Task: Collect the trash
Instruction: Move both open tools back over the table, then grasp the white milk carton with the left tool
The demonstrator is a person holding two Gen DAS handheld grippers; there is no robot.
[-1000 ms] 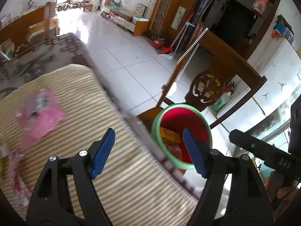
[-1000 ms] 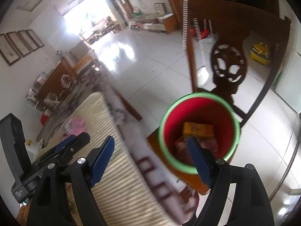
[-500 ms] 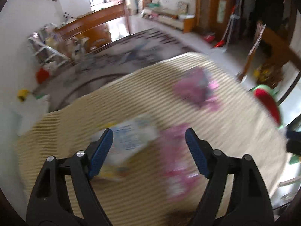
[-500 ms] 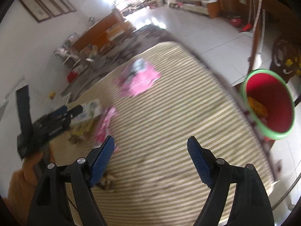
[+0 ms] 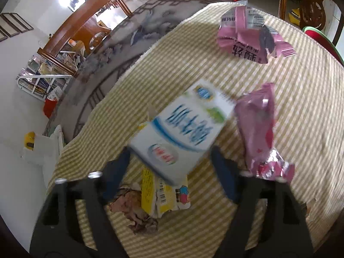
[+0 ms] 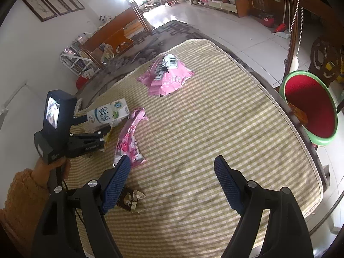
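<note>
A white and blue milk carton [image 5: 182, 133] lies on the striped tablecloth [image 5: 301, 107], with a yellow wrapper [image 5: 165, 193] and brown crumpled scrap [image 5: 133, 210] under and beside it. My left gripper [image 5: 172, 172] is open, its jaws either side of the carton's near end. A long pink wrapper [image 5: 258, 133] lies to the right, a crumpled pink bag [image 5: 247, 36] farther off. My right gripper [image 6: 172, 185] is open and empty over the cloth [image 6: 215, 129]. The carton [image 6: 107, 114], long pink wrapper [image 6: 129, 137], pink bag [image 6: 167, 75] and left gripper [image 6: 103, 137] show there too.
A red bin with a green rim [image 6: 309, 107] stands off the table's right edge, holding a yellow packet [image 6: 297, 112]. A small brown and white scrap [image 6: 131, 197] lies by my right gripper's left finger. A wooden chair [image 6: 322, 49] stands behind the bin.
Both grippers have swung left from the bin to the table. My left gripper has come down close around the milk carton. Both stayed open.
</note>
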